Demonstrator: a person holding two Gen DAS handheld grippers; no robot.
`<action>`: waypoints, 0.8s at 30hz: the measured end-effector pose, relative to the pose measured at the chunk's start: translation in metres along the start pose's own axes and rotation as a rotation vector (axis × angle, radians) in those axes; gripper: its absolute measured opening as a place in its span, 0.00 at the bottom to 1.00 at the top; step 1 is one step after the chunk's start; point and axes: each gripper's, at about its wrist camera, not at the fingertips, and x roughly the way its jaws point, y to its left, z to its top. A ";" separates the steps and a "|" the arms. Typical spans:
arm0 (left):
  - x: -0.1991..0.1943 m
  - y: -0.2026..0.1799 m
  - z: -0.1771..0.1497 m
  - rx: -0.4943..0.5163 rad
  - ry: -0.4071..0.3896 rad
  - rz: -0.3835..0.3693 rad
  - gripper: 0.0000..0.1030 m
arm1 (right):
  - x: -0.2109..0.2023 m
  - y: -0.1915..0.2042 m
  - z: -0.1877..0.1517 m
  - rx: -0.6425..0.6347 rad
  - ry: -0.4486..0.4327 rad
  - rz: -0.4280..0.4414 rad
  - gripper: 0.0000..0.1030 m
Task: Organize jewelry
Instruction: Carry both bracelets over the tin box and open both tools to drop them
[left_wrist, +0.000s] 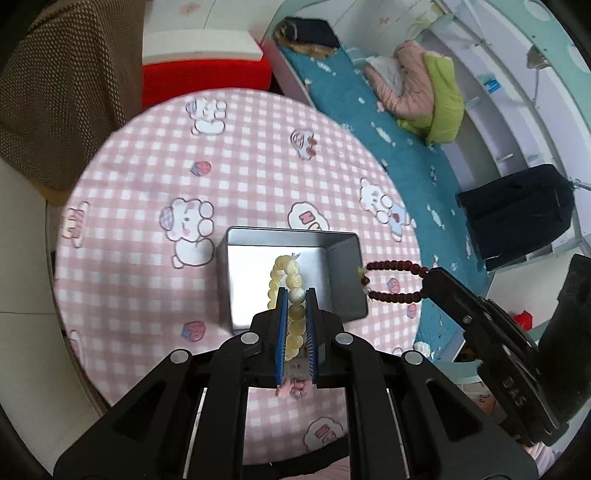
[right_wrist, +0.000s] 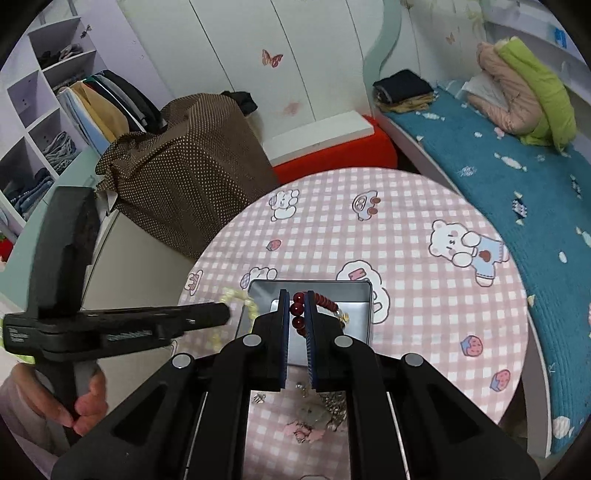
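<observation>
Two bead bracelets held over an open tin box (left_wrist: 291, 240).
Left gripper (left_wrist: 297, 291) clamped on yellow bracelet (left_wrist: 286, 271), right gripper (right_wrist: 297, 295) clamped on dark red bracelet (right_wrist: 325, 301) — both above box near round table (left_wrist: 258, 155) front edge.

We observed a child's bedroom at home: a bed (right_wrist: 517, 192) with teal patterned cover, folded quilts (right_wrist: 524, 99), open wardrobe shelves (right_wrist: 48, 122) of clothes, and butterfly-stickered white doors (right_wrist: 273, 59).
</observation>
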 end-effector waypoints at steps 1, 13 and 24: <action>0.009 0.000 0.002 -0.005 0.016 0.006 0.09 | 0.004 -0.004 0.001 0.002 0.008 -0.001 0.07; 0.053 0.016 0.016 -0.020 0.084 0.117 0.33 | 0.037 -0.011 0.007 0.003 0.079 0.041 0.07; 0.014 0.029 0.004 -0.023 0.024 0.147 0.35 | 0.063 0.009 0.011 -0.017 0.119 0.060 0.07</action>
